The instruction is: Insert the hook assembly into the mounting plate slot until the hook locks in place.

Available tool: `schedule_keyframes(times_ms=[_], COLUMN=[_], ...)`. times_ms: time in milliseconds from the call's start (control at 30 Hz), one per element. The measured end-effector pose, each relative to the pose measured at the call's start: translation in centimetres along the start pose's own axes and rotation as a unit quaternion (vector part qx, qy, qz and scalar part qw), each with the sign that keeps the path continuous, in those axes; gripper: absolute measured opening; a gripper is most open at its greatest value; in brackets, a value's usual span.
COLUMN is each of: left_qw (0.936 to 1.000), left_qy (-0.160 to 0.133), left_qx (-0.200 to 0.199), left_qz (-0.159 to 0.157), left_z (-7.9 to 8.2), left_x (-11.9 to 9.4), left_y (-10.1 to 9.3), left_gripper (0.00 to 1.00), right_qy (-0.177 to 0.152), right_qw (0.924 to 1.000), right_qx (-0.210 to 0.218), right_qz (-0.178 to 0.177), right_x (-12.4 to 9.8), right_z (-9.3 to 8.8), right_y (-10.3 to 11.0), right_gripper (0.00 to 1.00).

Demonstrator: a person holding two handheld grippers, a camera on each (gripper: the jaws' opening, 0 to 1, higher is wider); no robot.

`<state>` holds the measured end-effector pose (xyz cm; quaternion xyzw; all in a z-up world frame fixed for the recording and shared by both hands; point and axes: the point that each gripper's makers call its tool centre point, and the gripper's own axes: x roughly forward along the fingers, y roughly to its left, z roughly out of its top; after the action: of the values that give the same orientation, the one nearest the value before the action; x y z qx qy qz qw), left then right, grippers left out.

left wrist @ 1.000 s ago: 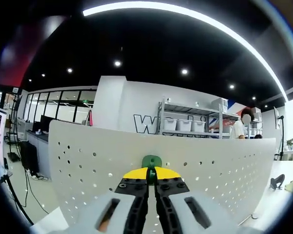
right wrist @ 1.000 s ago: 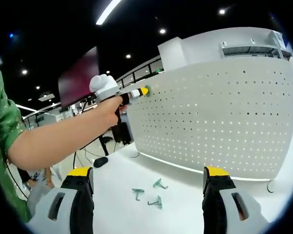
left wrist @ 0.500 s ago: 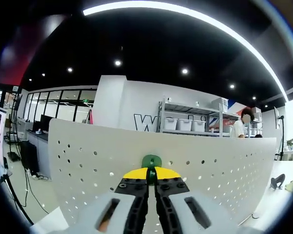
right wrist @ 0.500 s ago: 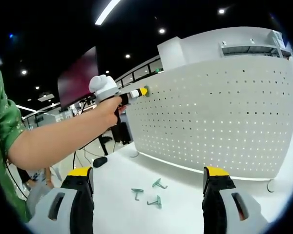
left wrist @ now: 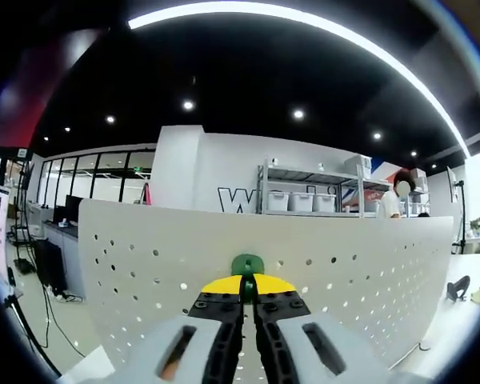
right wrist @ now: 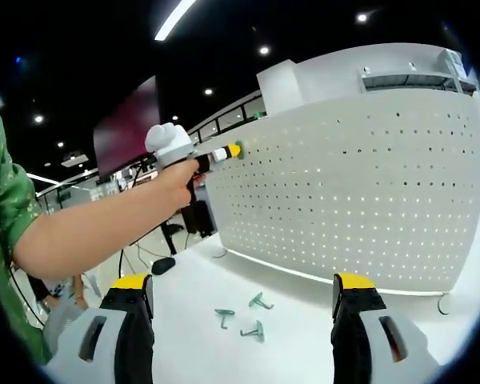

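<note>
my left gripper point(left wrist: 242, 298) is clenched on a green hook point(left wrist: 247, 266), its tip pressed at the upper part of the pegboard point(left wrist: 360, 280); i judge it at the slot but can't tell if it's locked. my right gripper point(right wrist: 240, 316) hangs released above three spare hooks point(right wrist: 244, 317) on the table point(right wrist: 304, 352).

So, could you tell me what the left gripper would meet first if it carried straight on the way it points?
Most likely the white pegboard. The left gripper is shut on a green hook held right at the board's perforated face, so the hook would touch first, though the remaining gap is unclear.
</note>
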<state>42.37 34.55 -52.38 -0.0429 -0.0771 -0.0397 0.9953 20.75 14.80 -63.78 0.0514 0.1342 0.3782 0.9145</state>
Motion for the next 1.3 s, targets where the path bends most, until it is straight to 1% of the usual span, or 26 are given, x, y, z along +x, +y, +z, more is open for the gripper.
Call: schedule_keyframes(times_ms=[133,333,367,633,1067,1300], left_qw=[1.0000,0.9997,0.9997,0.9995,0.9995,0.9996], left_qy=[-0.001,-0.002,0.001,-0.004,0.001,0.003], left_qx=[0.005,0.022,0.024,0.031,0.030,0.027], left_qz=[0.000,0.004,0.005,0.005,-0.001,-0.001], left_z=[0.02,-0.07,-0.19,-0.17,-0.39,-0.49], left_x=[0.06,0.10,0.11,0.09,-0.05,-0.09], left_y=[-0.01,-0.04,-0.02,-0.10,-0.20,-0.11], left_gripper=[0.03,0.03,0.03,0.04,0.05,0.09], right_qy=[0.000,0.001,0.001,0.001,0.002,0.002], right_qw=[1.0000,1.0000,1.0000,1.0000,1.0000,1.0000], right_qx=[0.000,0.002,0.002,0.003,0.001,0.002], right_qz=[-0.001,-0.001,-0.001,-0.003,-0.003,-0.004], right_x=[-0.02,-0.02,-0.03,-0.09,-0.11,-0.15], right_z=[-0.01,-0.19,-0.20,-0.18,-0.32,-0.42], right_y=[-0.08,-0.11,-0.14,-0.38,-0.35,-0.40], right_gripper=[0.95,0.95,0.95,0.95,0.94,0.94])
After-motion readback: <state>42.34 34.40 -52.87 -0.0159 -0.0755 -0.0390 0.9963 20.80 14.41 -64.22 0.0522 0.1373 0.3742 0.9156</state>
